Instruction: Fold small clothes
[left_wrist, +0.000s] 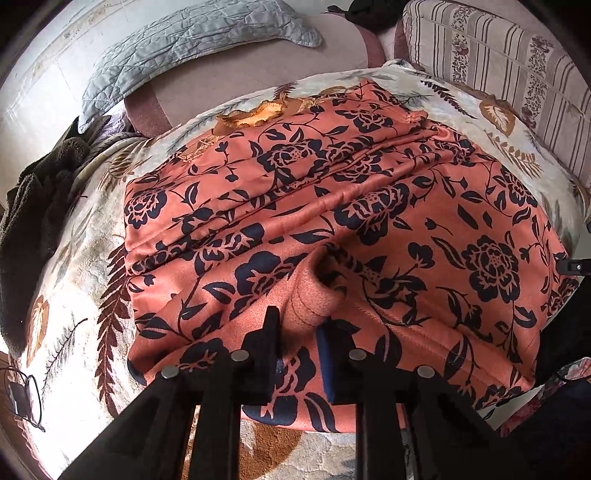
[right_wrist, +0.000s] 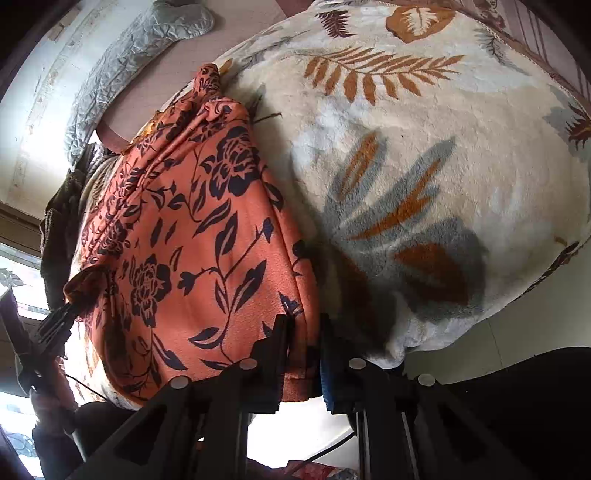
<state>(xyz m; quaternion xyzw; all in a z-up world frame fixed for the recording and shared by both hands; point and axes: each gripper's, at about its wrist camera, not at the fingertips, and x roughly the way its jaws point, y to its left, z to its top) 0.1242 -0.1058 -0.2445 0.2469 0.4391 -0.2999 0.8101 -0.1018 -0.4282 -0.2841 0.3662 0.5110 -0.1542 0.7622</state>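
Orange garment (left_wrist: 332, 206) with dark blue flower print spread across a cream blanket (left_wrist: 85, 266) patterned with brown and grey leaves, on a bed. Creased in long ridges running across the middle; yellow-orange trim at the far edge.

Left gripper (left_wrist: 299, 321) low over the near hem, its fingers (left_wrist: 267, 332) pinching a bunched-up fold of the orange cloth, plain underside of the fabric showing in the pinch. Rest of the hem lying flat to either side.

Right gripper (right_wrist: 304, 332) at the garment's right edge, just where cloth meets blanket, fingers (right_wrist: 282, 339) closed on the hem with a doubled strip of fabric caught between them. Left gripper also seen from the right wrist view, at the far left, gripping its raised tuft.

Beyond the blanket: grey quilted pillow (left_wrist: 177, 55) against the wall, striped flowery cushion (left_wrist: 498, 74) at the upper right, dark brown fuzzy cloth (left_wrist: 33, 214) heaped at the left edge. Black cable (left_wrist: 26, 398) lying at the near left corner.
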